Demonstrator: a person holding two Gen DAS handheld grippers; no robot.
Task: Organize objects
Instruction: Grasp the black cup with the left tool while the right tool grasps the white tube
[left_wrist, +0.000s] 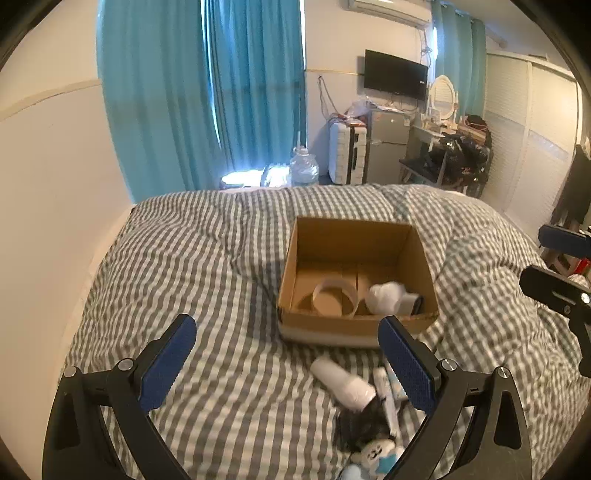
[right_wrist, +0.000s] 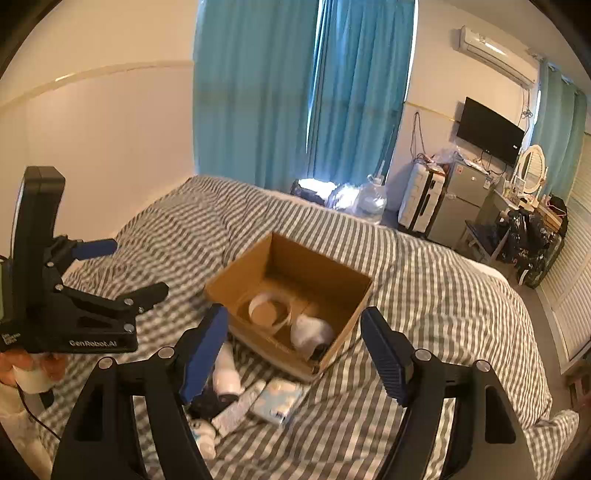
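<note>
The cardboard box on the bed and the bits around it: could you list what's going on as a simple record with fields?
Surface: striped bedding
Cardboard box: open, upright
In box: tape roll, white object
Outside box, near side: white bottle, white packet, small toy, other bits unclear
Left gripper: open, empty, over the bedding
Right gripper: open, empty, over the box's near edge

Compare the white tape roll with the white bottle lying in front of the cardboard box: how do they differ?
The white tape roll sits inside the brown cardboard box; the white bottle lies outside it on the striped bedding, among loose items. The tape roll is a short, hollow ring, its opening facing upward; the bottle is longer, solid-looking and on its side. Both are white and round-bodied.
</note>
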